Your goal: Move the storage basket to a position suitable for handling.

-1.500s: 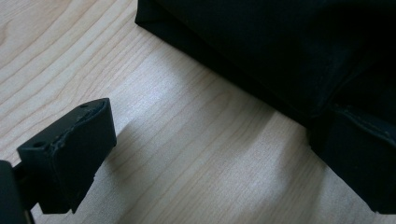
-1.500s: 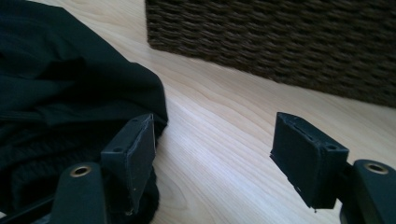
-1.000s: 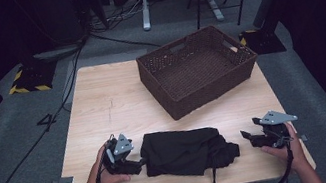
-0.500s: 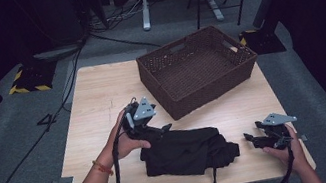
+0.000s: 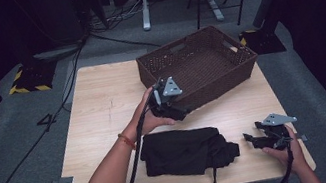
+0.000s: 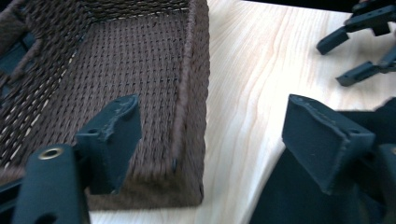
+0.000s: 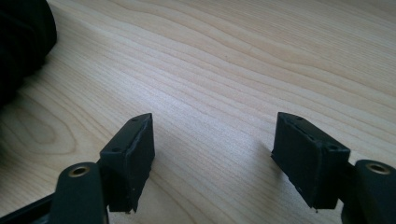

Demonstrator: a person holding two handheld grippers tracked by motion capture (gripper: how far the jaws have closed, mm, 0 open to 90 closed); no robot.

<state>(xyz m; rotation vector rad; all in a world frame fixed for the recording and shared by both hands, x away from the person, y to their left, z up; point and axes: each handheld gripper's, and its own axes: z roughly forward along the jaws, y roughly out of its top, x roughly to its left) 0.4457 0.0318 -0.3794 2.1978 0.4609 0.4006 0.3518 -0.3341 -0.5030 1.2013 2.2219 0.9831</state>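
Note:
A dark brown woven basket (image 5: 196, 62) stands at the table's far right. A black folded cloth (image 5: 184, 151) lies near the front edge. My left gripper (image 5: 177, 109) hovers at the basket's front left corner. In the left gripper view the gripper (image 6: 212, 102) has just been closing, but it is still open. The basket's wall (image 6: 189, 116) runs between its jaws and the pads stay off it. My right gripper (image 5: 251, 139) rests low at the front right, just right of the cloth. It stands open (image 7: 215, 119) over bare wood with nothing between its jaws.
The light wooden table (image 5: 103, 112) has bare room on its left half. The cloth's edge (image 7: 21, 42) lies at the upper left of the right gripper view. The right gripper (image 6: 359, 32) sits far off in the left gripper view. Cables trail over the grey floor (image 5: 18, 147).
The left hand has risen from the cloth's left end and travelled away from me and to the right, up to the basket's front corner. The right hand has stayed put.

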